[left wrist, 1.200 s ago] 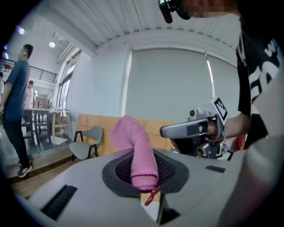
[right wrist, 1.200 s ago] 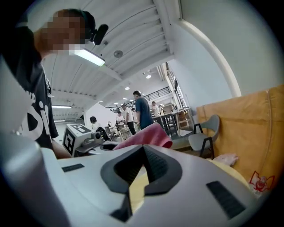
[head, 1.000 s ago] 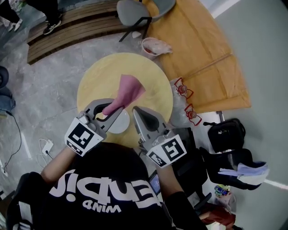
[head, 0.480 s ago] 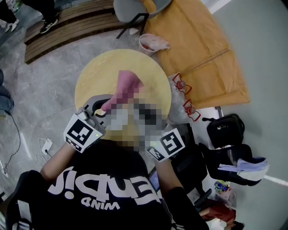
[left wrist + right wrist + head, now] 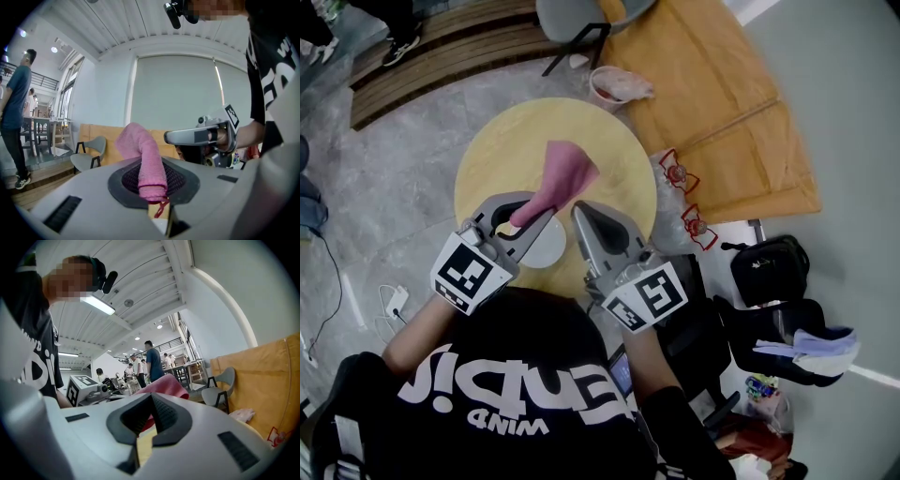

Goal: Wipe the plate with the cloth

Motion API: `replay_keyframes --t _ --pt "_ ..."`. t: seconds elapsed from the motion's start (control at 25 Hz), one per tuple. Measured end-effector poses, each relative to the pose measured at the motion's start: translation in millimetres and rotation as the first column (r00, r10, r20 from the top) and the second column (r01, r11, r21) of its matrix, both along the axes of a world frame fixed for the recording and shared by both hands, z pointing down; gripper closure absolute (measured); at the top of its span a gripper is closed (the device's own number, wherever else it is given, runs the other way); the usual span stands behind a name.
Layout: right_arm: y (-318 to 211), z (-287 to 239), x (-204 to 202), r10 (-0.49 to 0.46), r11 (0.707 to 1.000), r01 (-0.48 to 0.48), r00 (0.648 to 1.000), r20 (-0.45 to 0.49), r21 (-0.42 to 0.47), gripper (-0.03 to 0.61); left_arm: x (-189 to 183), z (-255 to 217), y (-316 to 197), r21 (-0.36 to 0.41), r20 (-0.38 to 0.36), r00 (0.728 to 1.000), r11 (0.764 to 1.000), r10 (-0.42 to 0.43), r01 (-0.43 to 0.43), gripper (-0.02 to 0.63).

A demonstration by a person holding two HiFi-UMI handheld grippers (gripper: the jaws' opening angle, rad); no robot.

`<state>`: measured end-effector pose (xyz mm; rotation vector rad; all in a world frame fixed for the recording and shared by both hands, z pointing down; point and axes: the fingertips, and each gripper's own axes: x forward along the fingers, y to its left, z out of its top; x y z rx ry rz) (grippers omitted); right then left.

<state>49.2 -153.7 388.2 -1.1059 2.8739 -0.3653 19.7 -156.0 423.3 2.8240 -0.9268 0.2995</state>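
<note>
Nearest to the person, the left gripper (image 5: pixel 530 217) is held low over the near edge of the round table (image 5: pixel 502 155). Its jaws are pressed together on one narrow end of the pink cloth (image 5: pixel 562 173). In the left gripper view the rolled end sits tight between the pads, and the rest rises free beyond them. This grip at the corner probably leaves most of the fabric loose for wiping.

Just beside it, the right gripper (image 5: pixel 581 214) points the same way. Its jaws are brought together with nothing between them, and only a thin slit shows yellow table in the right gripper view. It seems to wait there, perhaps to steady the dish when the rubbing begins.

The white plate (image 5: pixel 546 253) lies flat on the table, partly under the left gripper and between the two tools. The cloth flares outward past the plate, over the bare table. It does not seem to lie on the plate, so the wiping is judged not yet begun. The cloth must first come back and down onto the dish.

Farther off, two bottles (image 5: pixel 678 178) with red labels stand by the right edge of the table. Behind it are a pink tub (image 5: pixel 617 89), a grey chair (image 5: pixel 581 19) and a large brown sheet (image 5: pixel 712 103) on the floor
</note>
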Motion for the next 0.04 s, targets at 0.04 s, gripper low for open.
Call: replay_keyframes --t 0.04 --pt "0.0 0.1 0.1 0.003 1.0 -0.003 1.0 0.002 0.0 0.557 0.1 -0.2 0.7 -0.007 -0.001 1.0 1.0 0.0 0.0 0.563"
